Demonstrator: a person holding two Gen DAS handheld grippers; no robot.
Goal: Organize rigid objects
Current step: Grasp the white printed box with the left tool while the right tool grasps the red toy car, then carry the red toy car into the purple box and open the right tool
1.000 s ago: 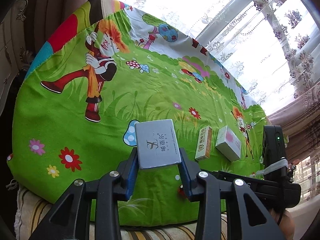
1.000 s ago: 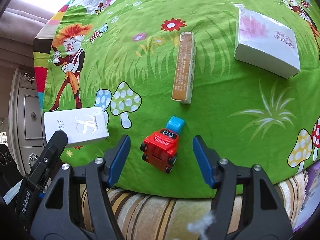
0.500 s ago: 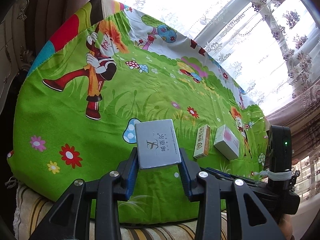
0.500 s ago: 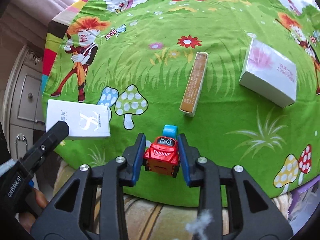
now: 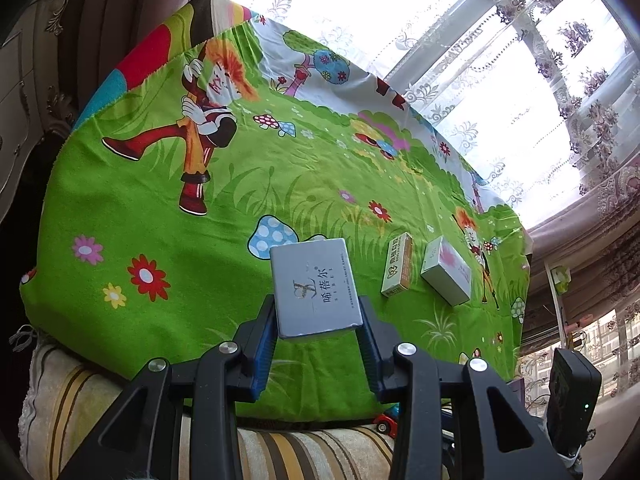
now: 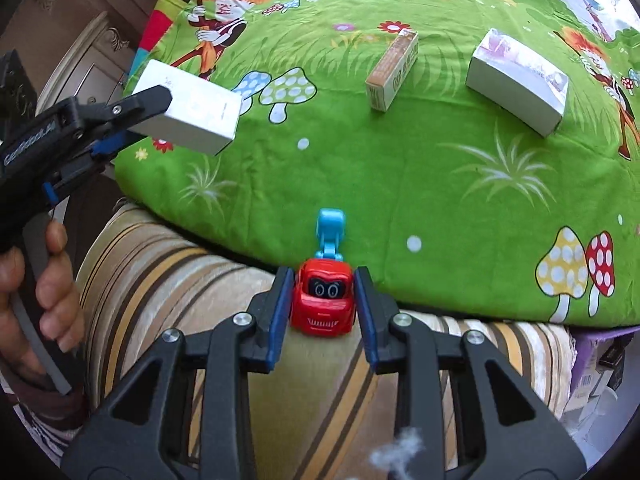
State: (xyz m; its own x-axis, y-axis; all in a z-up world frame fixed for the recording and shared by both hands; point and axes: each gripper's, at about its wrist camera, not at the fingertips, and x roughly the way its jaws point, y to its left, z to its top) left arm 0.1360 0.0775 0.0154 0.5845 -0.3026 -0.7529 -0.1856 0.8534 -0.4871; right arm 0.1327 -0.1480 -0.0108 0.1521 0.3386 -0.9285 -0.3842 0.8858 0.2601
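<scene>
The left gripper is clamping a grey box between its blue pads, holding it clear above the green cloth. Further right, a narrow orange box and a white box are lying on the cloth, slightly apart. The right gripper, whose jaws have just been closing, is squeezing a red toy car. Only the right wrist view is showing the car whole and a hand gripping the left handle.

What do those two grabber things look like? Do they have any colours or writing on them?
Both are black plastic with cut-out arms and round silver bolts. The left gripper and the right gripper have blue pads inside their fingers. From the side, the left one shows white lettering, a grey trigger and a hand round it.
</scene>
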